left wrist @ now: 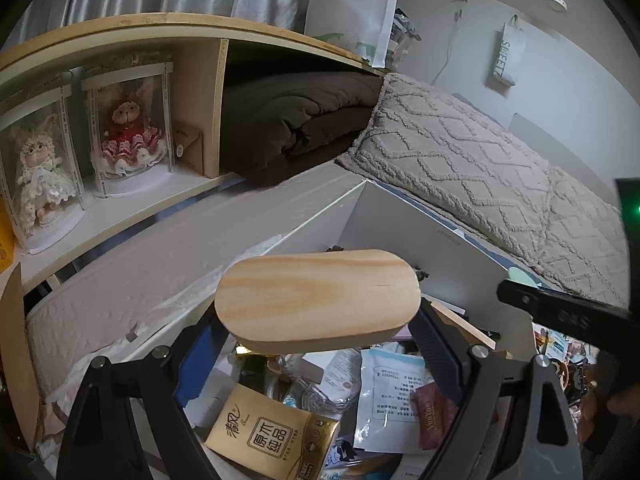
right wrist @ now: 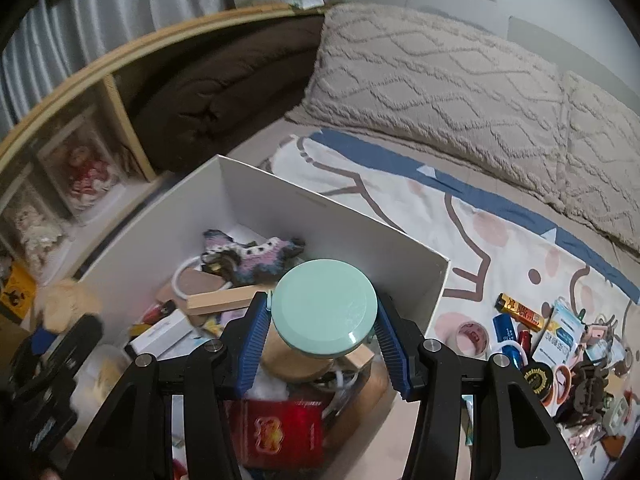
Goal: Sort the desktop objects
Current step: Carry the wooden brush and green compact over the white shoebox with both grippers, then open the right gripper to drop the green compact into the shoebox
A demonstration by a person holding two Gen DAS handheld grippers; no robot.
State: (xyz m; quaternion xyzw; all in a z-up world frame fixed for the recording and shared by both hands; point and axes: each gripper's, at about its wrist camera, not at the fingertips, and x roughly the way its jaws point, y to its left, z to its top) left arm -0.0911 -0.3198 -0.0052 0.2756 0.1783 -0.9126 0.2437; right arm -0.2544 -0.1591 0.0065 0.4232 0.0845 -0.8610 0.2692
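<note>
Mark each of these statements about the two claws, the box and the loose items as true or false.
1. The left claw grips an oval wooden block. True.
2. The right claw is empty. False: it grips a mint-green round lid.
3. The white box already holds items. True.
4. The red packet lies on the cushion. False: it is in the box.
5. Loose items remain on the patterned sheet outside the box. True.

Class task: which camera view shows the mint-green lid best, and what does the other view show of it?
The right wrist view: the lid sits whole and centred between the right gripper pads. The left wrist view catches only a sliver of it at the right, behind the other gripper's black finger.
</note>
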